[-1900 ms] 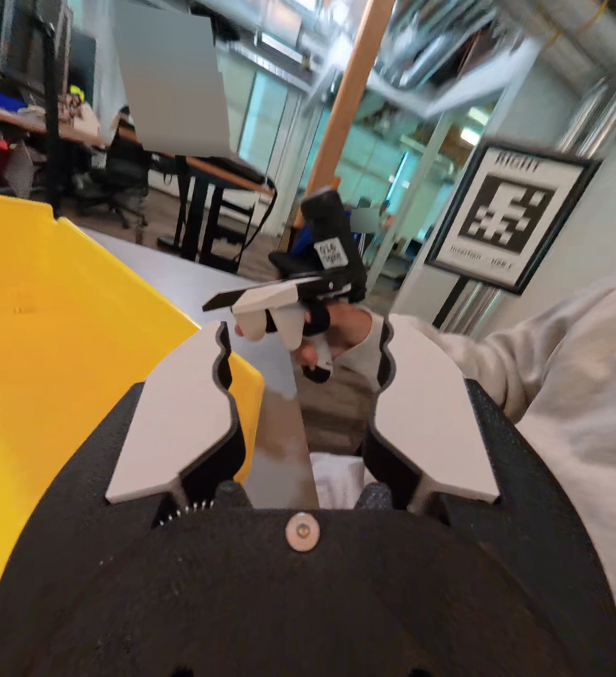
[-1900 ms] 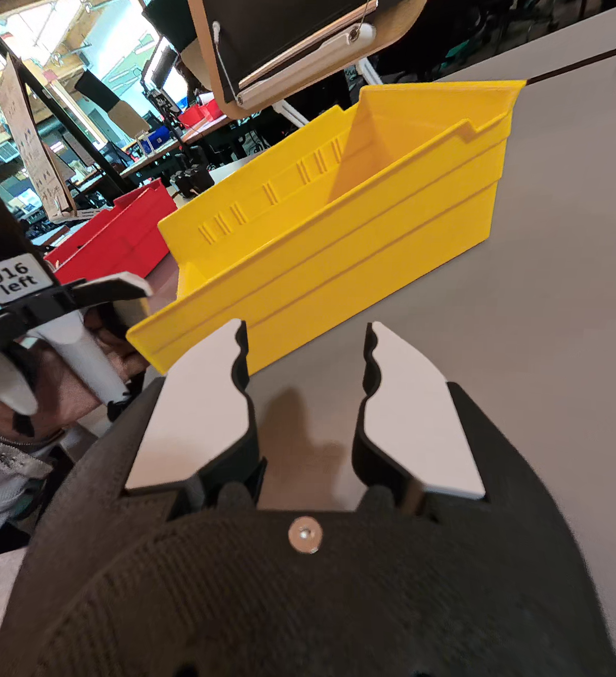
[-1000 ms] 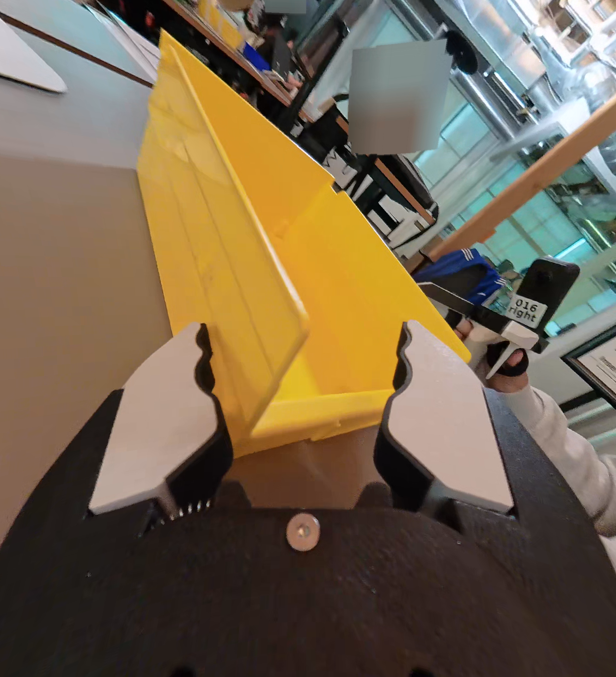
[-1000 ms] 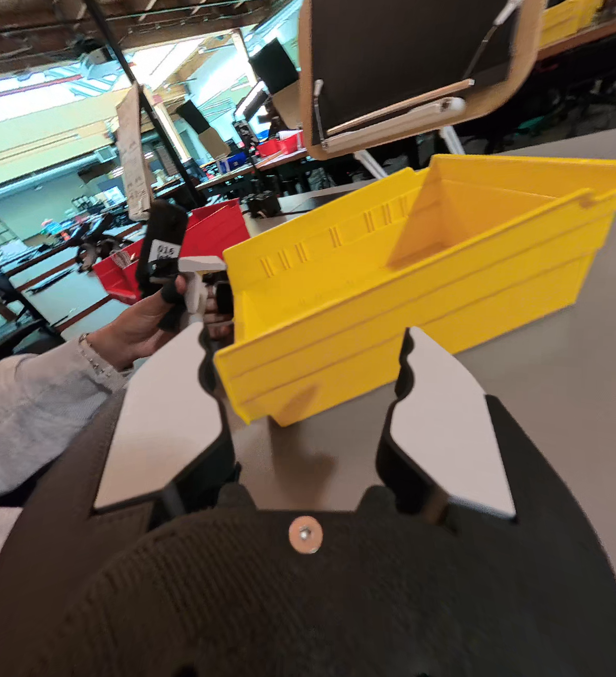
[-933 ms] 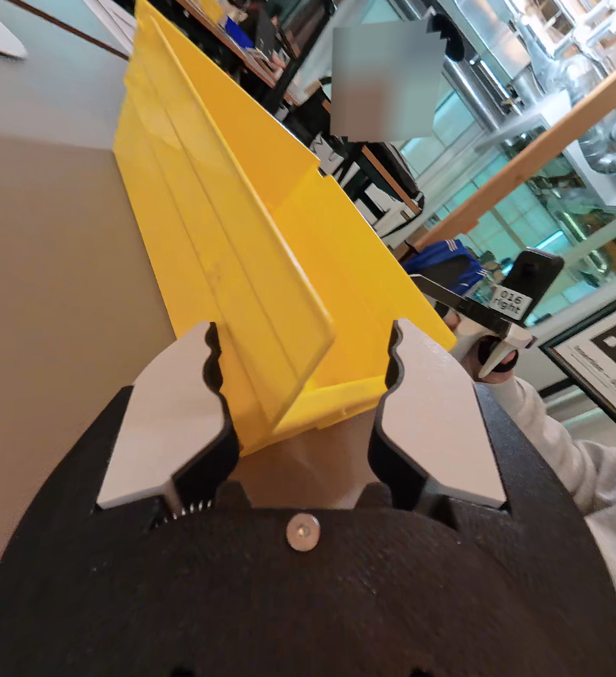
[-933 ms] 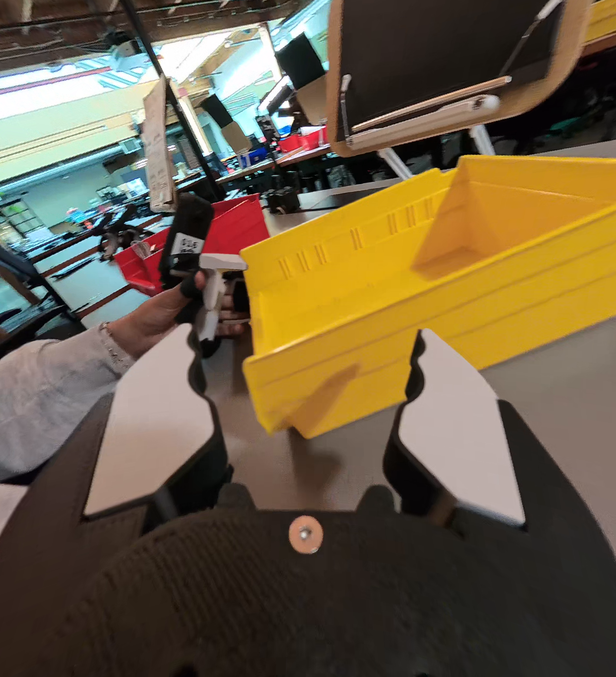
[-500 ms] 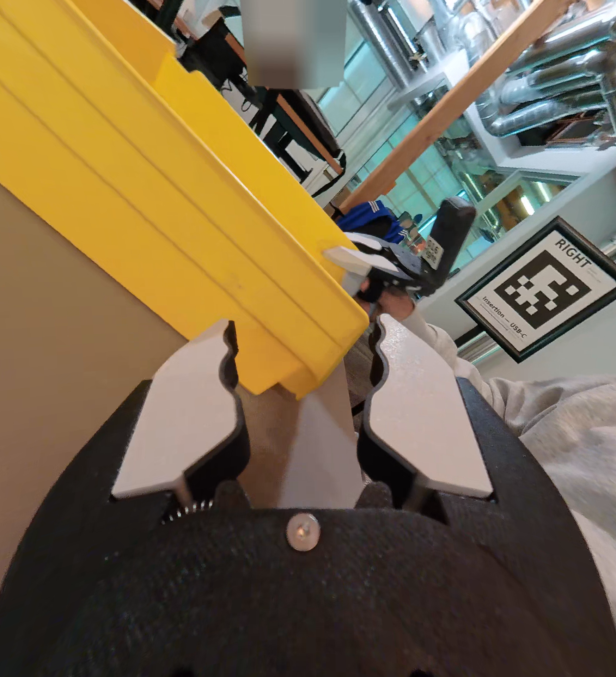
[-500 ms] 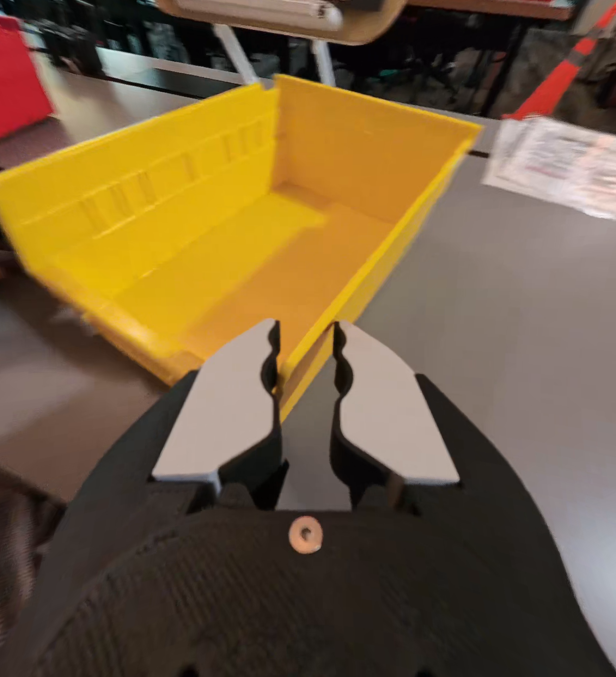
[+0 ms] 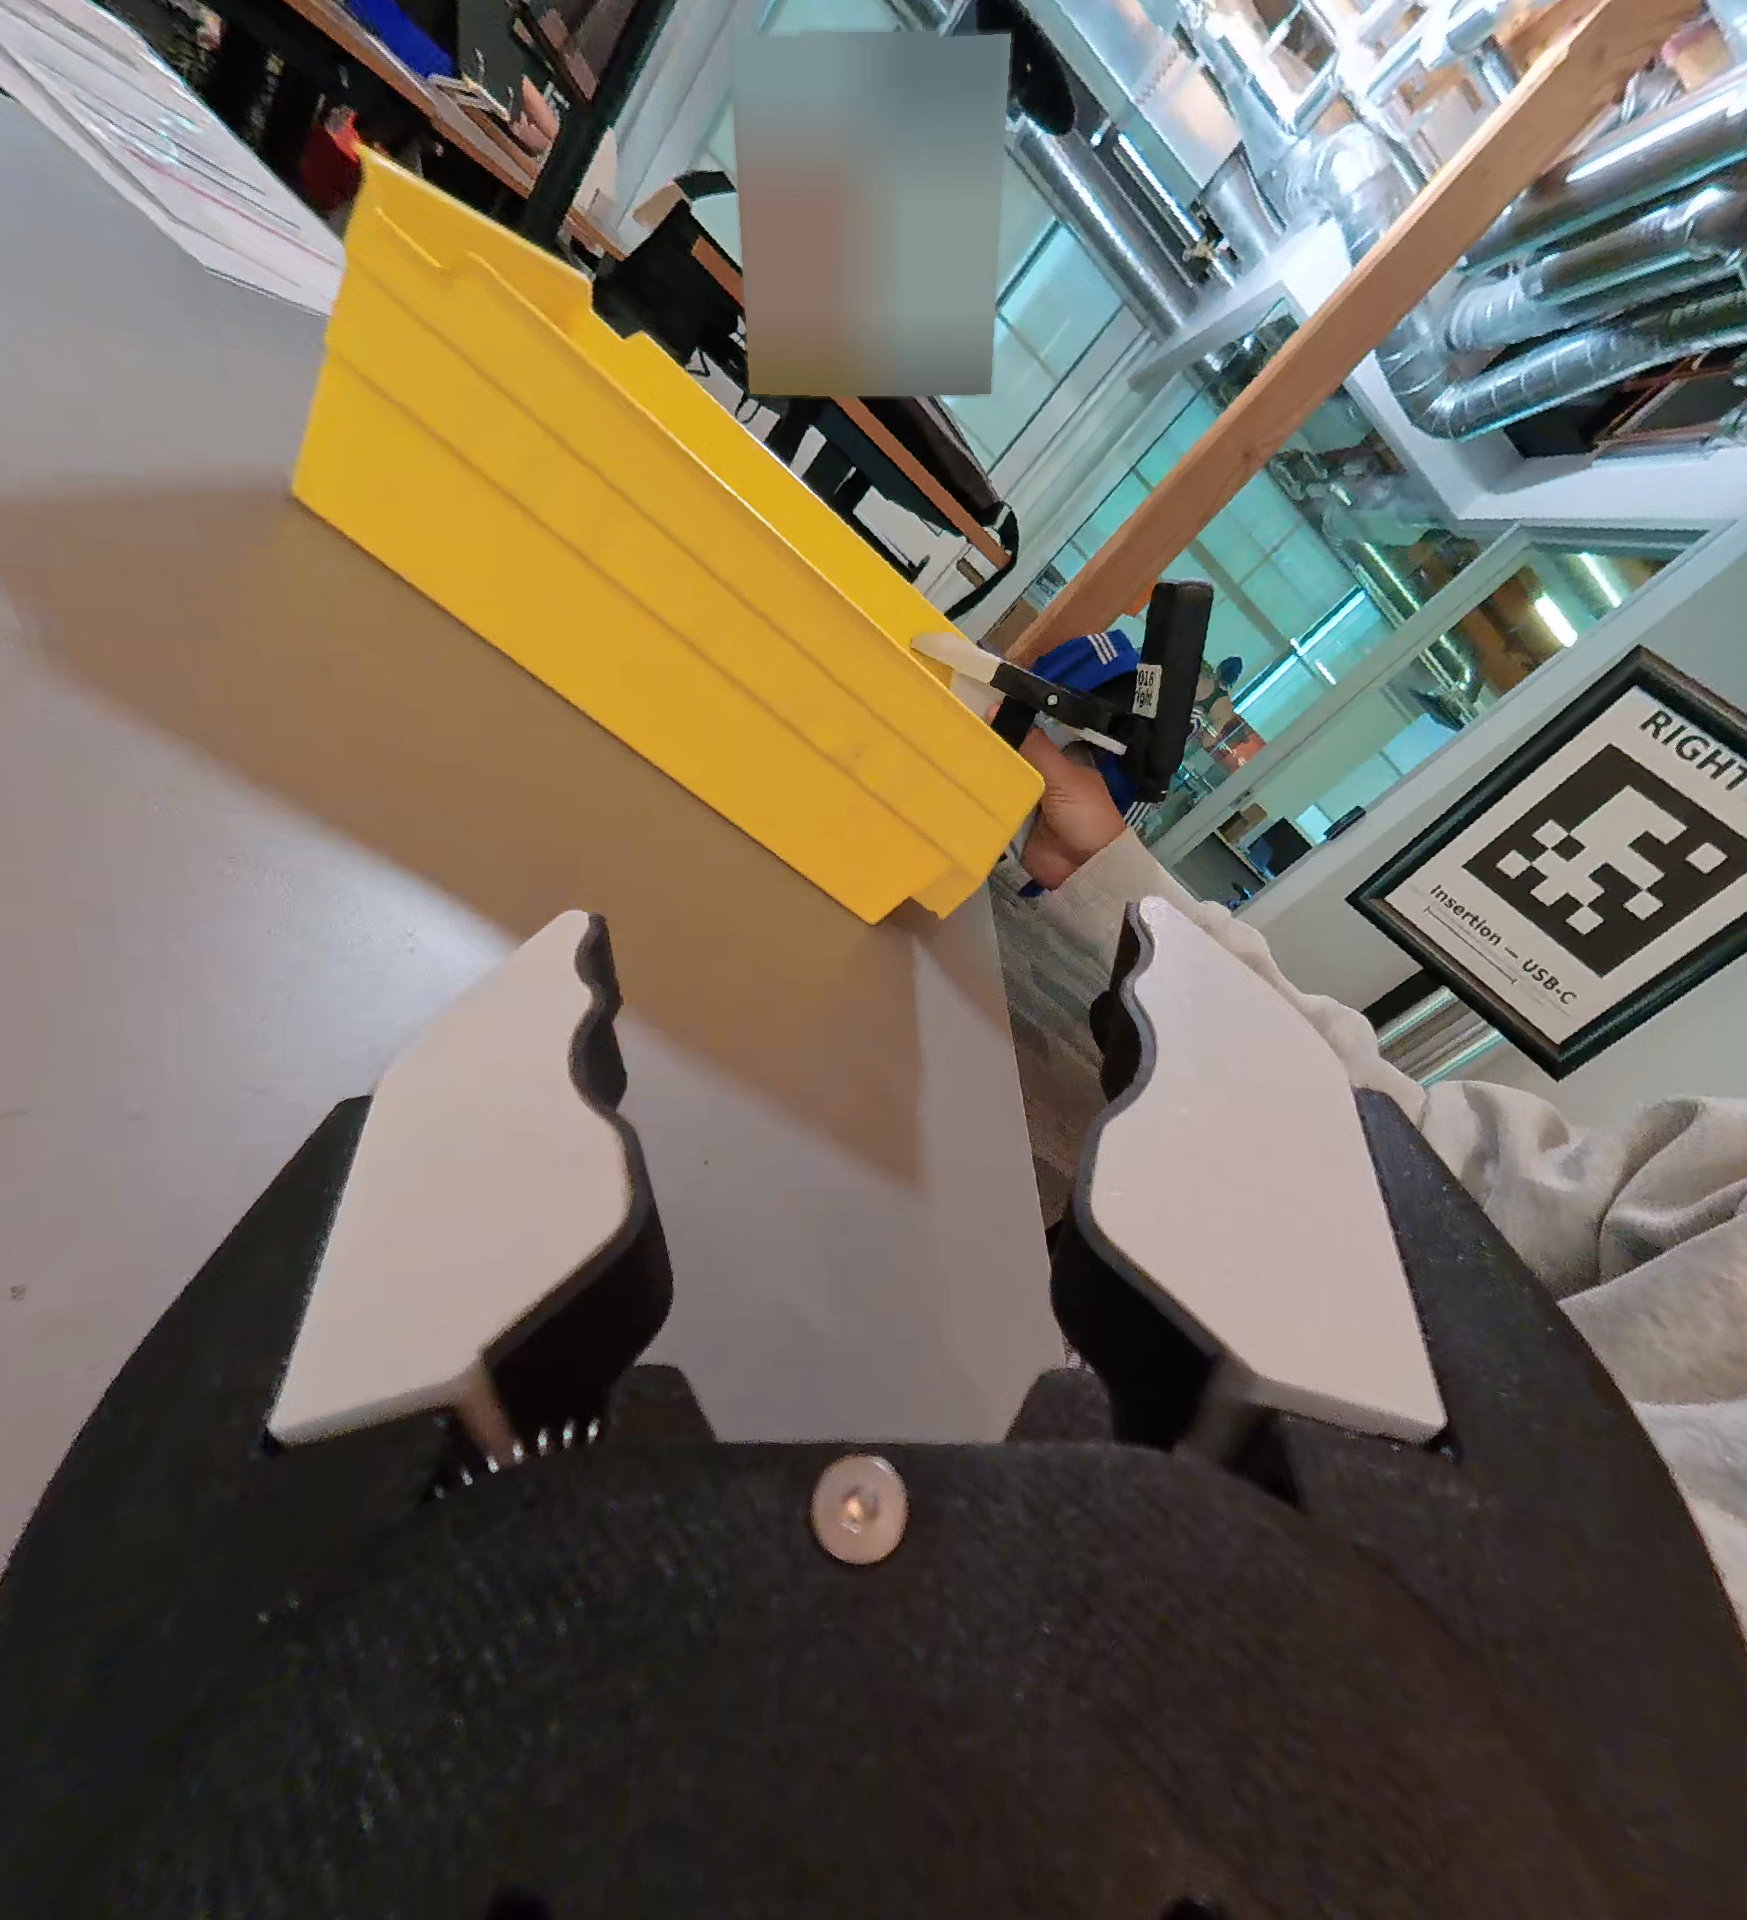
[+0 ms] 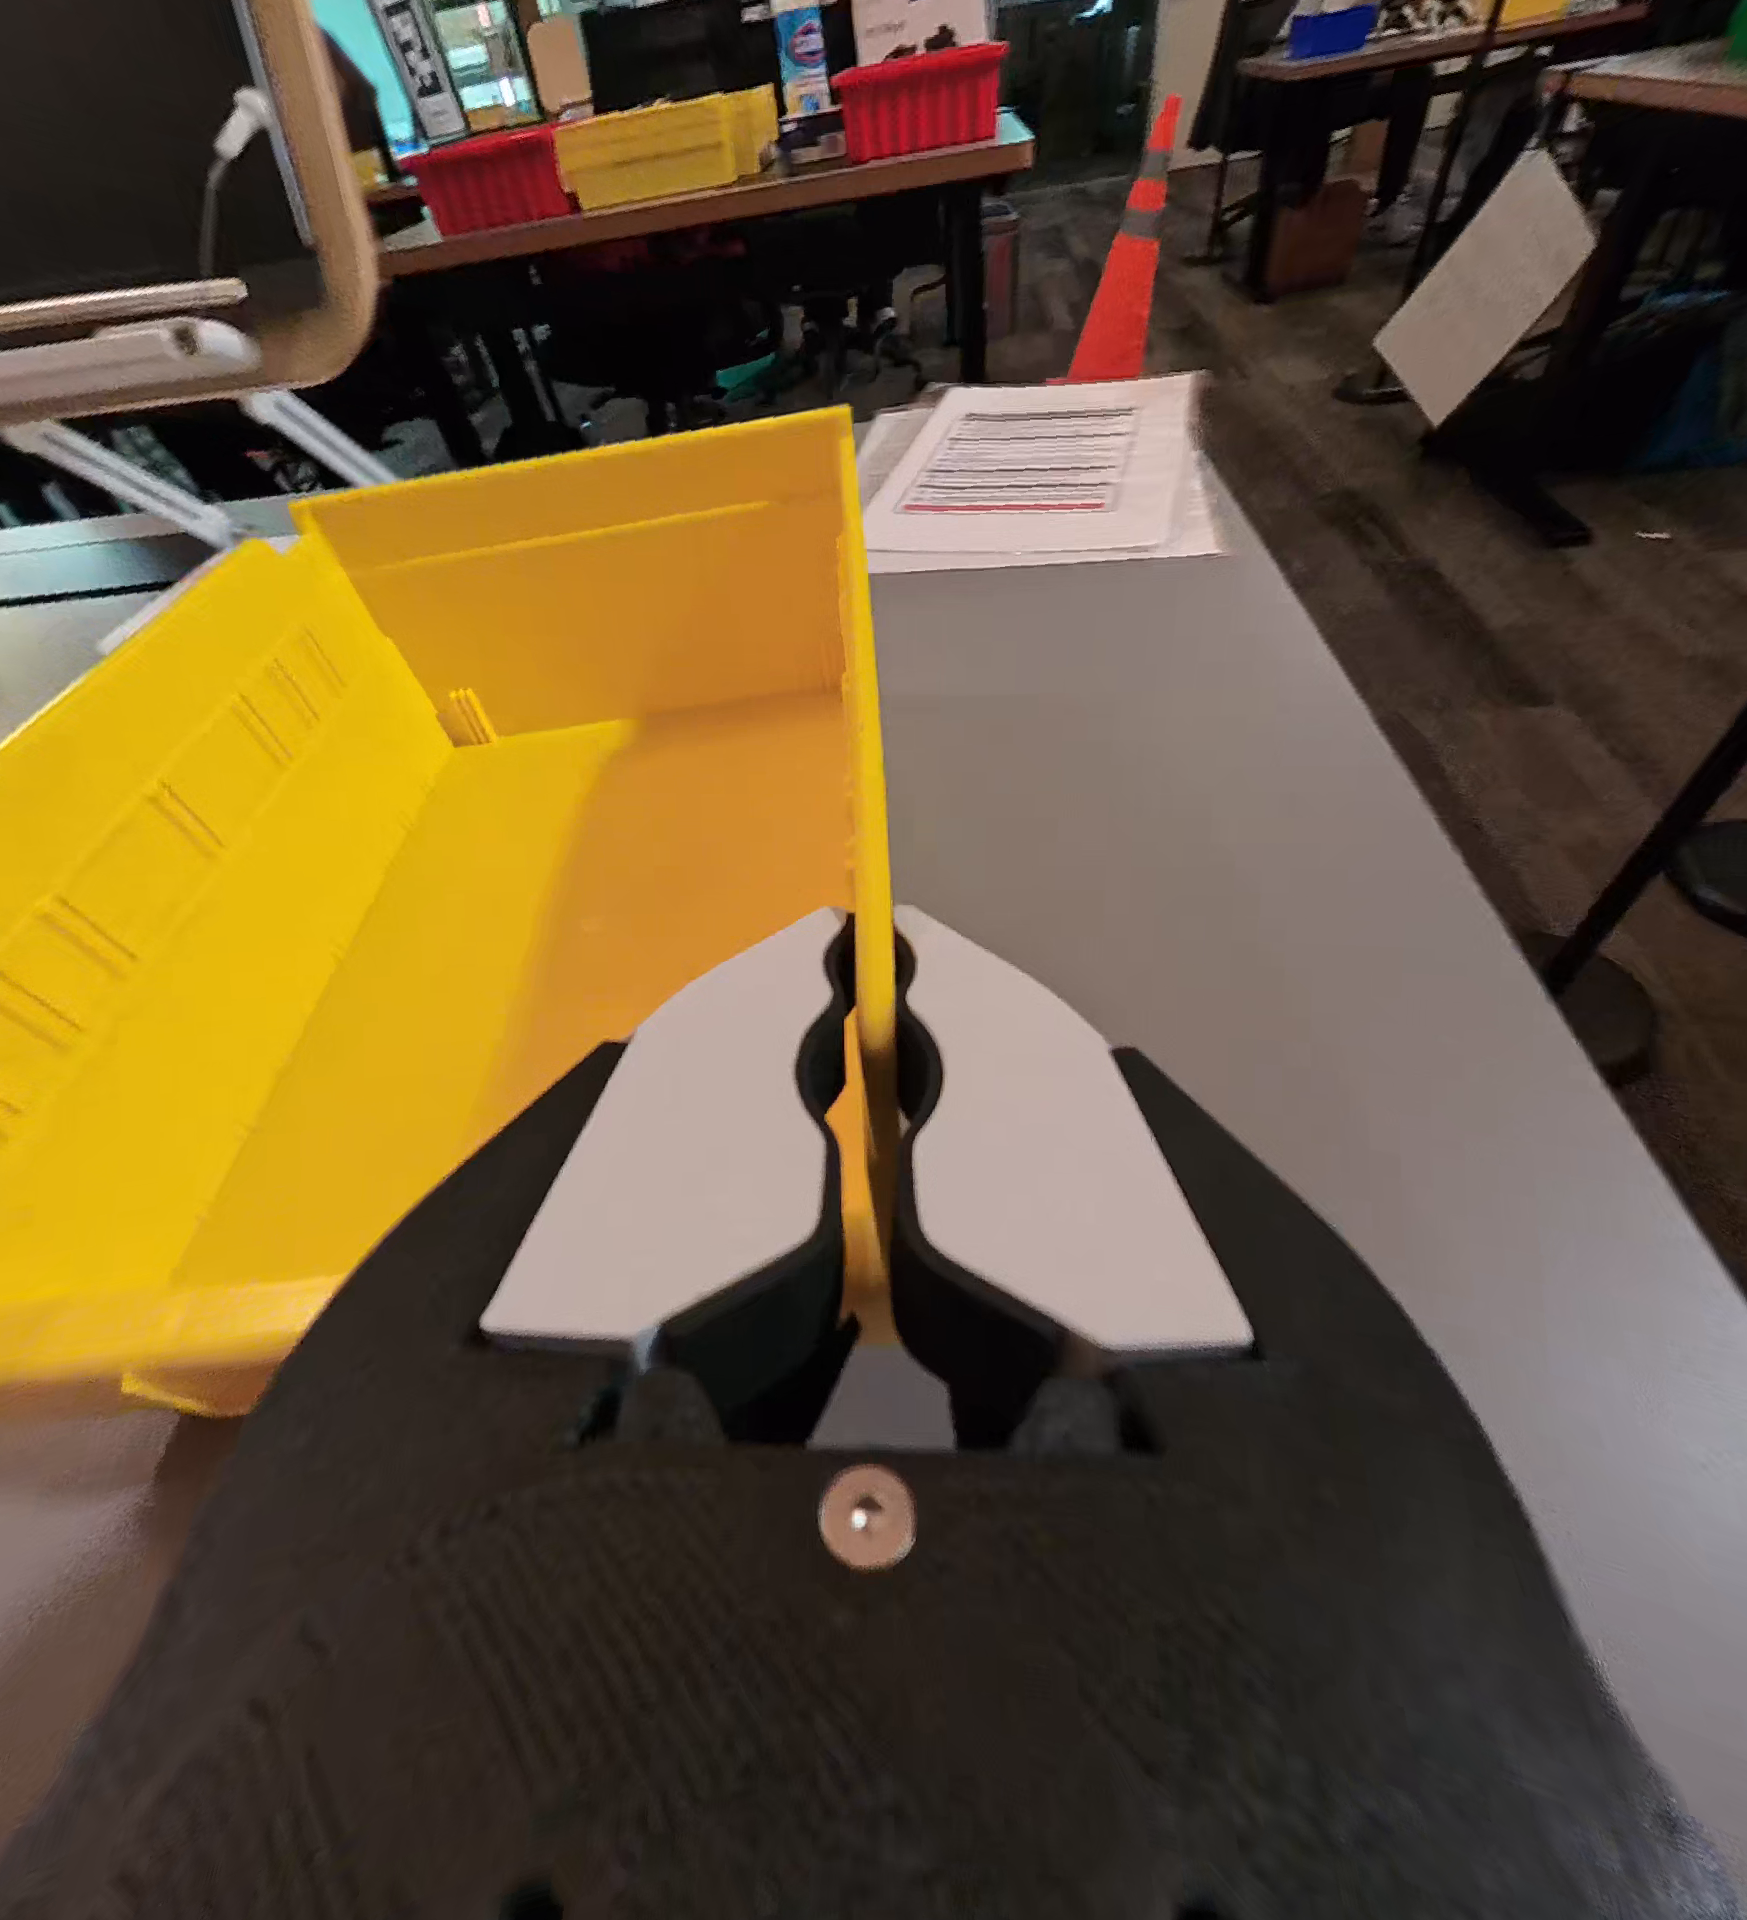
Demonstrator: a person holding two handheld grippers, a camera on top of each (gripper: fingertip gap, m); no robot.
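Now the right gripper (image 10: 871, 1023) has closed on the yellow bin's (image 10: 433, 935) side wall, near its front corner. Meanwhile the left gripper (image 9: 864, 997) has drawn back from the bin, fingers apart over the grey table (image 9: 173, 935), so one gripper alone controls it.

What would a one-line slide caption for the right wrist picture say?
Right gripper with jaws shut on the side wall of an empty yellow bin on a grey table.

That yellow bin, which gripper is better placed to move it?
Probably the right gripper: it is shut on the yellow bin wall. The left gripper hangs open, apart from it.
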